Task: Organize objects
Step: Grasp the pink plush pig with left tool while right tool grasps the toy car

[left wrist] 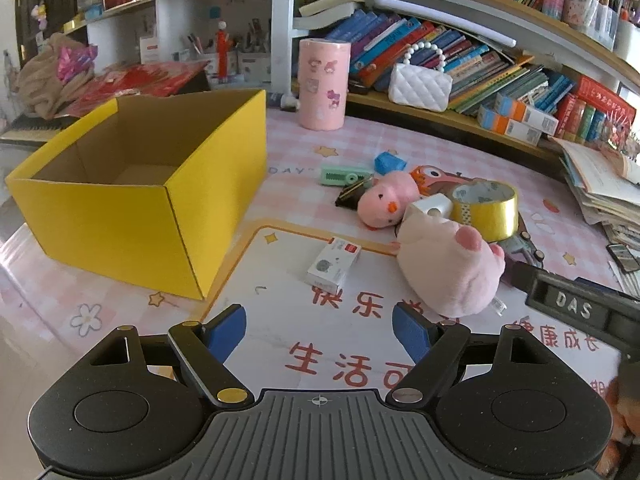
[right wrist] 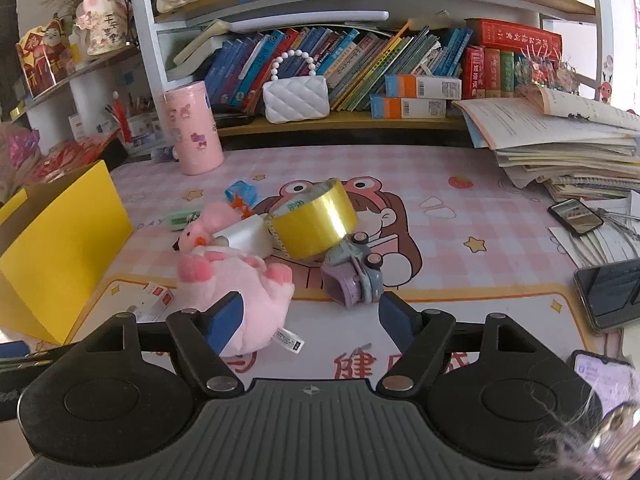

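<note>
An open, empty yellow box (left wrist: 132, 216) stands at the left of the desk; its side shows in the right wrist view (right wrist: 60, 236). A pile lies to its right: a big pink plush (left wrist: 448, 264) (right wrist: 240, 280), a small pink chick plush (left wrist: 384, 200), a yellow tape roll (left wrist: 486, 208) (right wrist: 316, 220), a white block (left wrist: 432, 206), a small white carton (left wrist: 334, 266), a green item (left wrist: 344, 176), a blue item (left wrist: 390, 162) and a toy car (right wrist: 354, 276). My left gripper (left wrist: 320, 332) is open and empty, near the carton. My right gripper (right wrist: 308, 320) is open and empty, by the big plush.
A pink cylinder (left wrist: 322, 84) and white quilted bag (left wrist: 420, 86) stand at the back by shelves of books. A paper stack (right wrist: 560, 140) and phones (right wrist: 576, 216) lie at the right. The right gripper's body (left wrist: 576, 308) shows in the left wrist view.
</note>
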Demonstrator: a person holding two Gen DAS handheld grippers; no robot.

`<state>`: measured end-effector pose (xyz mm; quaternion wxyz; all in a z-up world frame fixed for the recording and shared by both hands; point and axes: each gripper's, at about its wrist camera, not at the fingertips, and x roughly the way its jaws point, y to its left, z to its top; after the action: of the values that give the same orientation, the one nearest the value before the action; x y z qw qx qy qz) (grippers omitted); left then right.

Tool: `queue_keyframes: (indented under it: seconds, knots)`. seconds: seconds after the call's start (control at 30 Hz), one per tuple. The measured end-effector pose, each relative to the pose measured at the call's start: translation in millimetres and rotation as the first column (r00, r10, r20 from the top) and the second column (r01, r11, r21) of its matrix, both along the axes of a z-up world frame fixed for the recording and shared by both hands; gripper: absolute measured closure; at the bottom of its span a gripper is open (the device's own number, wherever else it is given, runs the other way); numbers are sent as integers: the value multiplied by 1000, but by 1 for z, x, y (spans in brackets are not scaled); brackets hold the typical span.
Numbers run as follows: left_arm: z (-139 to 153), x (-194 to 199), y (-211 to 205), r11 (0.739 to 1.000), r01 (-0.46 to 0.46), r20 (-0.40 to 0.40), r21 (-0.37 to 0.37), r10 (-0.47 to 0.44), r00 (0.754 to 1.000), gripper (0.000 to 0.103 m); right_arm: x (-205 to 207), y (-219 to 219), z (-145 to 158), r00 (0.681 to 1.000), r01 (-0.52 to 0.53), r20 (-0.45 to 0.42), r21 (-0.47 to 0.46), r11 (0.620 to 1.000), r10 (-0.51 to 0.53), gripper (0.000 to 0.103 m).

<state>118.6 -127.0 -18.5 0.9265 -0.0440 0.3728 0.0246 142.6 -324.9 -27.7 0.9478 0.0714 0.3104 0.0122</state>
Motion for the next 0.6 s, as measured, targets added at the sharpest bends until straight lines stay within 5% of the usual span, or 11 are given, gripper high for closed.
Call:
queue_keyframes:
  seconds: [0.43,0.6]
  knots:
    - [-2,69,-46,979,185,40,-82,-182,982,13,10,-55,2,970,241,8,41,970,-241,31]
    - [-21,106,-71,975,207,-37,-86,-211,977,13,10,-72,0,959,284,-3,43,958,-285,31]
